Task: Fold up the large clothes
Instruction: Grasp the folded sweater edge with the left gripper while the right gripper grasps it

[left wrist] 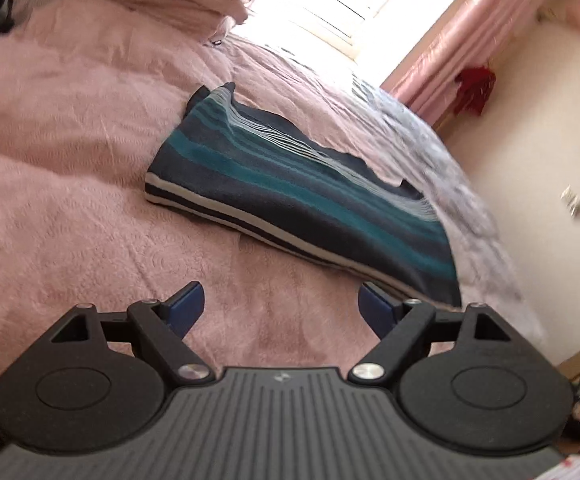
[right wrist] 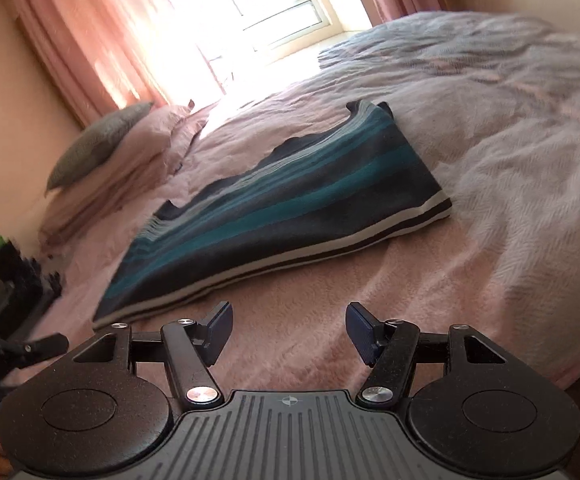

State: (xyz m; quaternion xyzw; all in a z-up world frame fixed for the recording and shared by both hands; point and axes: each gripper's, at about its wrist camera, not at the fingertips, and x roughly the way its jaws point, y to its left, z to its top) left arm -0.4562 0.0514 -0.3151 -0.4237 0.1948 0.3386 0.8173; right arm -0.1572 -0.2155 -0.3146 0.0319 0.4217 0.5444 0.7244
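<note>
A folded garment with navy, teal and white stripes [left wrist: 290,184] lies flat on the pink bedspread [left wrist: 70,200]. In the right wrist view the same striped garment [right wrist: 274,216] stretches across the bed [right wrist: 490,240], its white-edged hem nearest me. My left gripper [left wrist: 280,308] hovers open over bare bedspread, a short way short of the garment's near edge. My right gripper [right wrist: 289,330] is open too, just before the hem, nothing between its blue pads [right wrist: 220,330].
Pillows [right wrist: 102,152] are stacked at the head of the bed beneath a bright window [right wrist: 250,4] with pink curtains [left wrist: 470,40]. A cream wall [left wrist: 530,160] runs along the bed's side. Dark clutter [right wrist: 6,280] sits beside the bed at the left.
</note>
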